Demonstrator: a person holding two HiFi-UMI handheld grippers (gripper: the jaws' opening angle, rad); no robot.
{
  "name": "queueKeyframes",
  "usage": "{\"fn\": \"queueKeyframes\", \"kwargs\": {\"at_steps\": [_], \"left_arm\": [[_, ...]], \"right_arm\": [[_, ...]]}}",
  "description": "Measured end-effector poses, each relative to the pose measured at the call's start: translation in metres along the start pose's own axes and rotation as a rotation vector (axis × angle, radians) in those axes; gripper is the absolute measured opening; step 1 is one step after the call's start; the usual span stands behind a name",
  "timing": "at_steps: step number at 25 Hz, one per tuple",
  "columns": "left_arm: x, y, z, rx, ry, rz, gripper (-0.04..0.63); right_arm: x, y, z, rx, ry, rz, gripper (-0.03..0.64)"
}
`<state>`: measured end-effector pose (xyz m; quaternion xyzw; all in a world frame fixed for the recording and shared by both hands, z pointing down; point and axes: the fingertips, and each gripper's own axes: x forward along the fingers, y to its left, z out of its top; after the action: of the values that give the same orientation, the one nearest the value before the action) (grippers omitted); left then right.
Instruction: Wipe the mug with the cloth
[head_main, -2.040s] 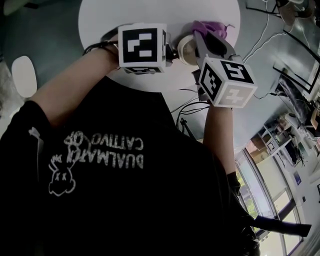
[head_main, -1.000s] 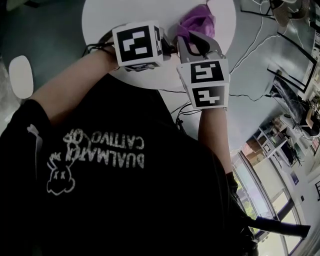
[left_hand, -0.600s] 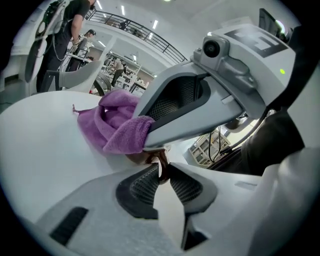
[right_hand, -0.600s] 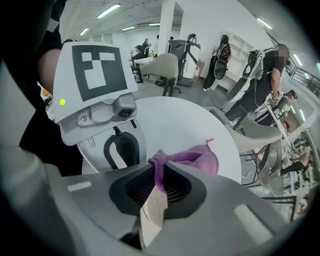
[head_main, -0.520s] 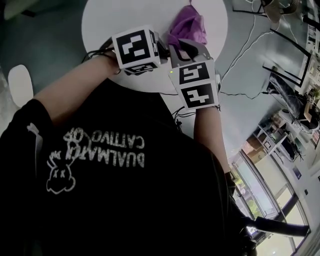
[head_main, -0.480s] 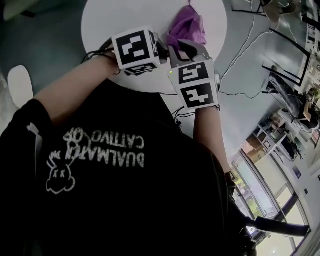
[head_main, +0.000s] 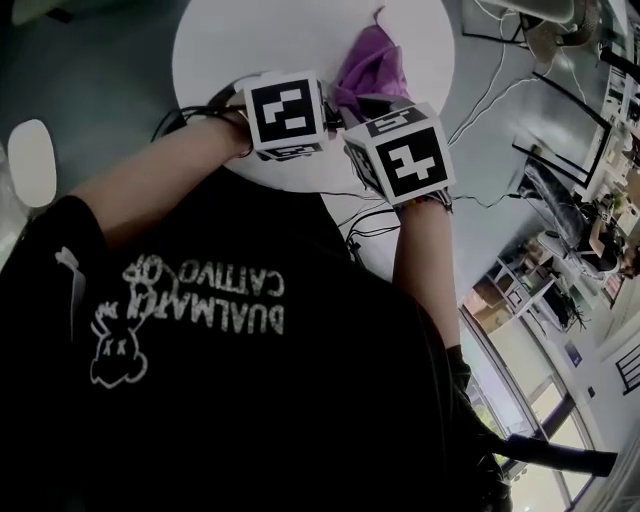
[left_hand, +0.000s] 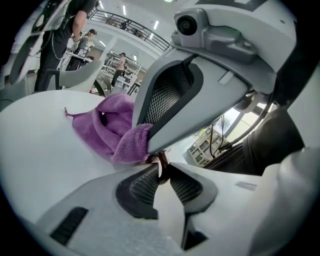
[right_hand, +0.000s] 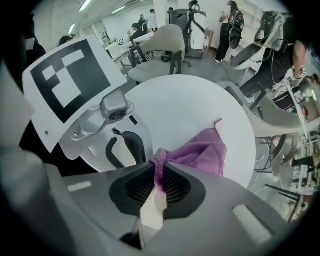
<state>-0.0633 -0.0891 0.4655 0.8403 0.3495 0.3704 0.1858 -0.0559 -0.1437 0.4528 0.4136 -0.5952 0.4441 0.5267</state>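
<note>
Tightly, cloth (right_hand: 200, 150) between right fingers (right_hand: 179, 187).

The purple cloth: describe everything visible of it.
The purple cloth looks like soft, nubby terry towelling. It is bunched and creased, not spread flat. One gathered edge is pinched between the shut jaws of the right tool. The rest trails away from the tool onto the round white table, where a pointed corner sticks out at the cloth's far end. No stain or print shows on it.
</note>
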Motion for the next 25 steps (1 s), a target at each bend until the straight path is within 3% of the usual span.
{"fn": "queueKeyframes", "kwargs": {"at_steps": [6,11,19,25], "left_arm": [[-0.012,-0.02,-0.004,0.024,-0.011,0.008,0.064],[-0.006,-0.056,-0.004,0.025,-0.053,0.067,0.063],[0.007,-0.045,-0.004,-0.045,-0.055,0.137,0.066],[0.005,-0.019,0.011,-0.105,-0.053,0.251,0.072]], "right_arm": [[-0.006,0.022,0.007,-0.121,0.023,-0.059,0.032],[-0.014,0.049,-0.015,-0.187,0.014,-0.056,0.032],[-0.002,0.023,-0.013,-0.224,-0.059,-0.001,0.032],[-0.001,-0.008,0.003,-0.181,-0.189,0.104,0.032]]}}
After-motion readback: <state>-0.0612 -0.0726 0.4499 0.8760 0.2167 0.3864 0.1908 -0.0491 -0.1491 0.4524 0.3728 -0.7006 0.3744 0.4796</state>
